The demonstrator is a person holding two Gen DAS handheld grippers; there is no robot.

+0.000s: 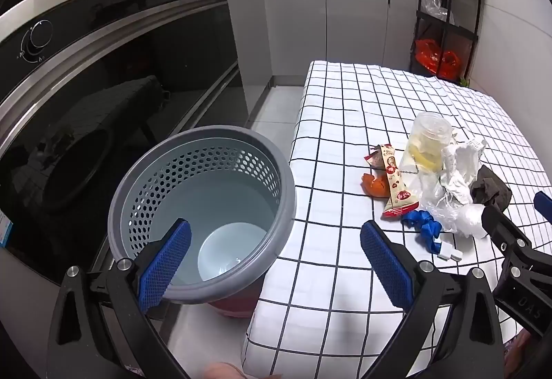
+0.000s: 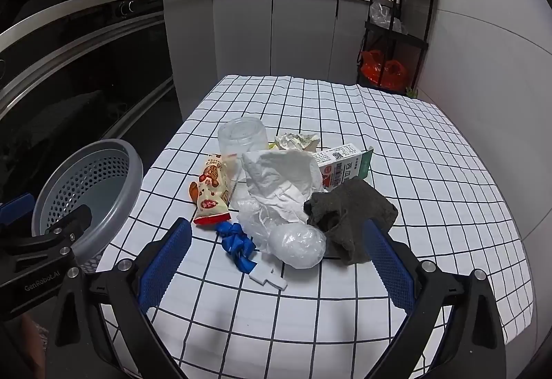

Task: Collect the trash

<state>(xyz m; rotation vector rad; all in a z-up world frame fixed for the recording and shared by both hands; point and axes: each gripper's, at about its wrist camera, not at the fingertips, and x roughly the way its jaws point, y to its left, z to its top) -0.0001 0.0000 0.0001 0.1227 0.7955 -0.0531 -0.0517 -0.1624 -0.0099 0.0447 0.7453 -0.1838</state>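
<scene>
Right wrist view: both grippers [image 2: 276,261] [image 1: 276,261] gape wide, empty; bin [image 1: 201,217] seemingly beside the trash pile [image 2: 283,199].

Counts, all relative to the grey bin [image 2: 90,192], which sits off the table's left edge. 1 bin. On the checked cloth to its right: 1 clear plastic cup [image 2: 243,140], 1 snack wrapper [image 2: 211,190], 1 milk carton [image 2: 341,167], 1 dark cloth [image 2: 350,213], 1 blue ribbon [image 2: 237,245], approx 2 crumpled tissues [image 2: 281,177], 1 clear plastic bag [image 2: 296,245].
</scene>
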